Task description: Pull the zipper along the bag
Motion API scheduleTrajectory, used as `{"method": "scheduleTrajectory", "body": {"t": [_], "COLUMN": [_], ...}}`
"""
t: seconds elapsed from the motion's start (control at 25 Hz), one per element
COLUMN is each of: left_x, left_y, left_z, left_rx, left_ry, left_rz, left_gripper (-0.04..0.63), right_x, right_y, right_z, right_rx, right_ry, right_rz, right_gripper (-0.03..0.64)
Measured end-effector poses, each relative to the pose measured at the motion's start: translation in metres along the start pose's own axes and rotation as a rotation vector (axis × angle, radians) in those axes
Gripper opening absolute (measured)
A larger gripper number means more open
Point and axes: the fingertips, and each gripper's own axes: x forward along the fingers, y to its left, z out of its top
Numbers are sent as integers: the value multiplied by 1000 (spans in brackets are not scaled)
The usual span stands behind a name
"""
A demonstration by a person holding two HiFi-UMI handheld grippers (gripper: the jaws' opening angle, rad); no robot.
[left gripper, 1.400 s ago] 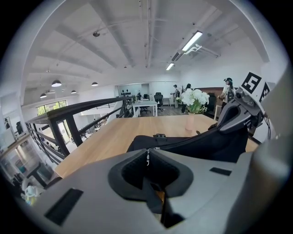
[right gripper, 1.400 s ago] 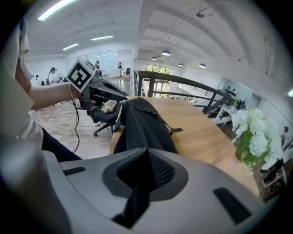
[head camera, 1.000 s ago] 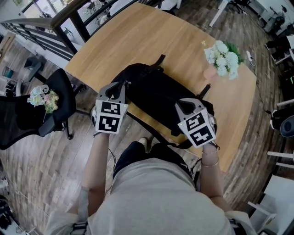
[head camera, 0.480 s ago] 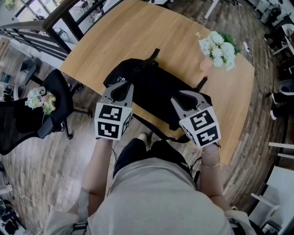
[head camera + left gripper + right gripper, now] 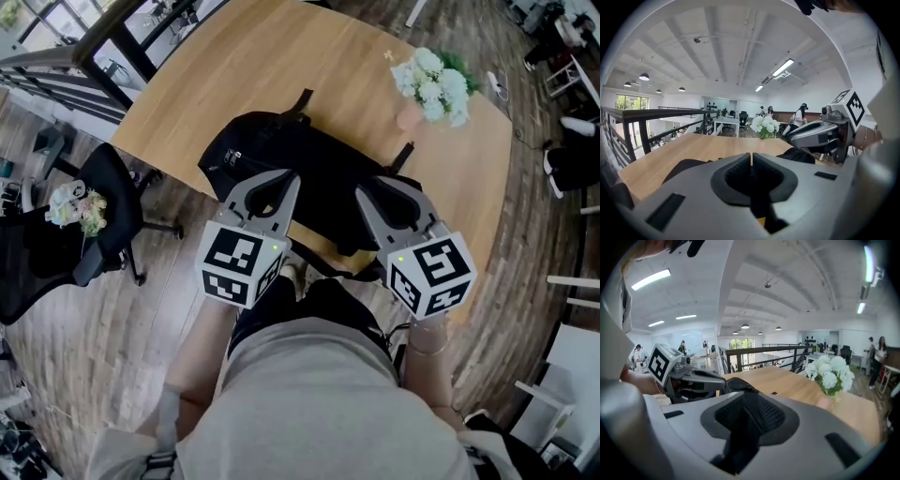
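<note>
Raised off the bag point(image 5: 272, 150) at the near edge of the table point(image 5: 216, 75), left gripper point(image 5: 293, 180) pinched together empty, right gripper point(image 5: 362, 193) just sprung apart, nothing between: release after a pull, probably, next calling for withdrawal or re-pinching the zipper.

A person point(image 5: 319, 436) in a pale grey T-shirt point(image 5: 309, 375) and thin wristband point(image 5: 428, 349) carries a grey left gripper point(image 5: 751, 157) and right gripper point(image 5: 747, 394), black-padded inside, each bearing a cube point(image 5: 239, 262) of black-and-white square markers and a green light point(image 5: 275, 247); the right's jaws have just opened, empty.
</note>
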Motion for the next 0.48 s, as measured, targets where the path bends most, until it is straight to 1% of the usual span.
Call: {"method": "scheduleTrajectory", "body": {"t": [0.12, 0.2, 0.28, 0.32, 0.36, 0.4, 0.48], "left_x": [1, 1, 2, 2, 3, 3, 4], "left_y": [-13, -20, -26, -28, -31, -33, -39], "left_z": [-3, -5, -7, -8, -9, -11, -15], "left_rx": [-19, -42, -61, -69, -77, -86, -96], "left_ry": [0, -5, -11, -11, -8, -2, 11], "left_rz": [-29, -45, -58, -63, -68, -72, -82], "left_gripper": [21, 21, 20, 21, 20, 20, 20], "right_x": [-6, -8, -9, -9, -10, -10, -11], "right_y": [4, 8, 13, 15, 17, 19, 24], "right_z": [0, -3, -6, -7, -8, -9, -11], "right_rx": [122, 170, 190, 193, 195, 194, 197], "right_ry": [-87, -129, -137, -136, -136, -140, -152], "right_rz": [12, 26, 33, 36, 43, 57, 89], "right_gripper": [94, 92, 85, 67, 24, 8, 8]}}
